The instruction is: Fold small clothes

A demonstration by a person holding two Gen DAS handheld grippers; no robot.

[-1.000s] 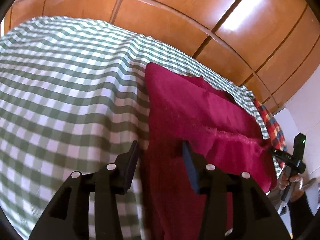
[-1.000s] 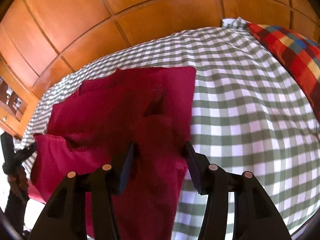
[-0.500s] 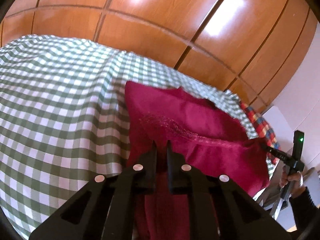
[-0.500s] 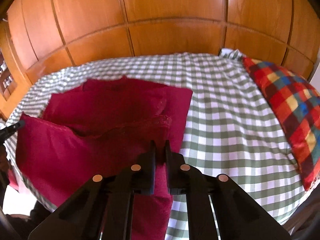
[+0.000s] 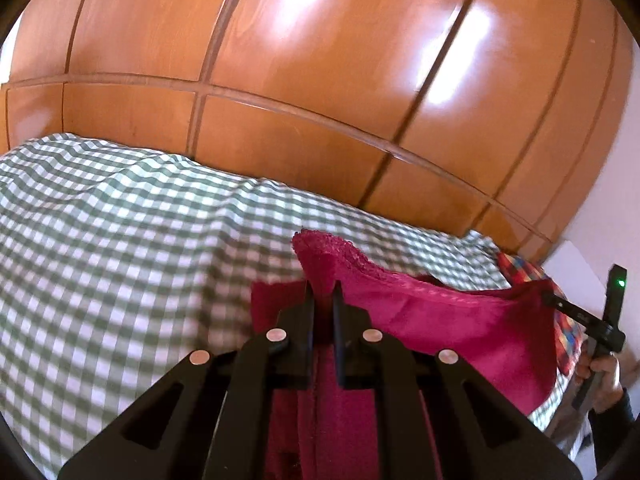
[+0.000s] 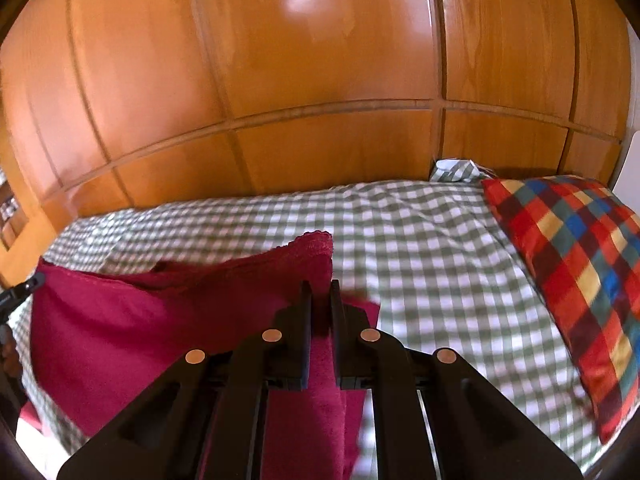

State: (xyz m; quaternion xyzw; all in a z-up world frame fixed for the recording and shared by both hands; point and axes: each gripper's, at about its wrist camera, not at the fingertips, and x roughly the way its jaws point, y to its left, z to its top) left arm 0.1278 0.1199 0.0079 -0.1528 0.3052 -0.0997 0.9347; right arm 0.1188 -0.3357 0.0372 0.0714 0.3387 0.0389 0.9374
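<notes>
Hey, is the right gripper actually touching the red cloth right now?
Touching. The right wrist view shows the right gripper shut on the red cloth, fabric pinched between its fingers.

We saw a bed with a green-checked sheet (image 6: 420, 248); a multicoloured plaid pillow (image 6: 576, 264) and crimson garment (image 6: 120, 320) lay on it.

Glossy orange wooden panelling (image 5: 320, 80) fills the upper frame, catching bright light patches. Below it spreads a bed in green-and-white checked sheet (image 5: 100, 260); a multicoloured checked pillow (image 6: 572, 272) lies at right, beside a pale wall (image 5: 612, 184)
</notes>
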